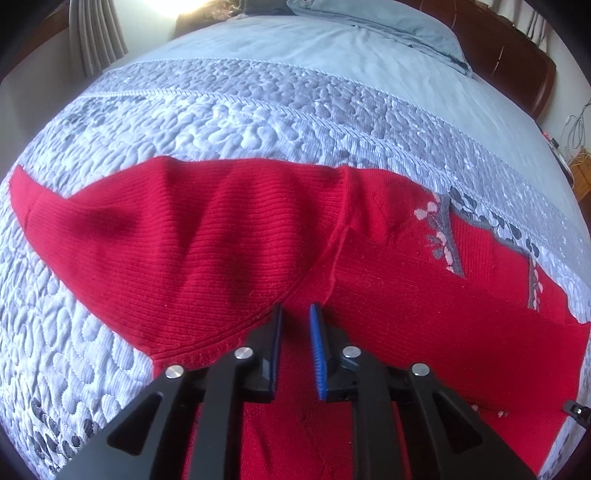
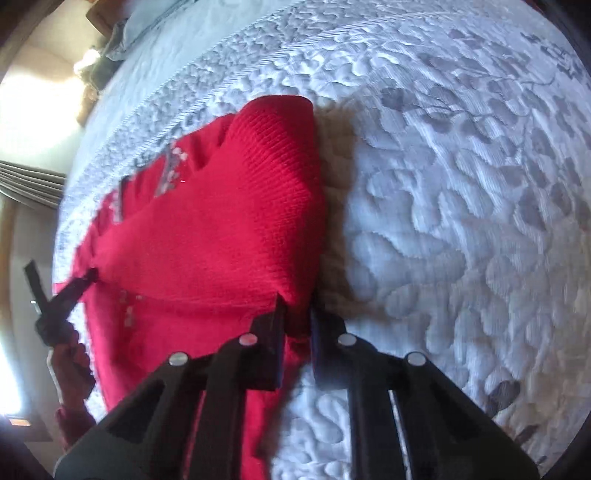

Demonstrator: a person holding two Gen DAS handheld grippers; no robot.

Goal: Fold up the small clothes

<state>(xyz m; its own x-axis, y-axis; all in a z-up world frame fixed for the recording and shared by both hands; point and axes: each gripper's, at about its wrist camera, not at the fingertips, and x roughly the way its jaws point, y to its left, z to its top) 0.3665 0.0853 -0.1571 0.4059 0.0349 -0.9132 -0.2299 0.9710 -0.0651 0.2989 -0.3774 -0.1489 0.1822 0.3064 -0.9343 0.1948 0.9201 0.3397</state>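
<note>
We see a red knit sweater [image 1: 229,236] lying on a quilted pale-blue bedspread [image 1: 184,122]. In the left wrist view one sleeve [image 1: 155,221] is laid across the body of the garment, its cuff end reaching toward the left edge of the picture. A grey and pink floral pattern [image 1: 445,236] runs across the right part of the sweater.

The left gripper [image 1: 295,314] points steeply down over the sweater, close to the seam where the sleeve meets the body. Its jaws stand a little apart, with a narrow gap showing red knit behind it; the blue pads [image 1: 318,354] do not press on any fabric, so we note this gripper as released.

In the right wrist view, which is somewhat blurred, the right gripper [image 2: 297,314] sits at the right-hand edge of the sweater [image 2: 207,240], where it borders the bedspread [image 2: 443,221]. A fold of red knit runs down between its jaws, which are drawn close on it; we record it as clenched on the sweater. A raised ridge of knit rises from the jaws toward the top of the picture.

At the left edge of that view the left gripper [image 2: 88,275] touches the far side of the garment, with a hand [image 2: 72,363] on its handle.

Beyond the bedspread lie a plain blue sheet [image 1: 295,40] and a pillow [image 1: 417,33], with a curtain [image 1: 96,37] at the upper left.
</note>
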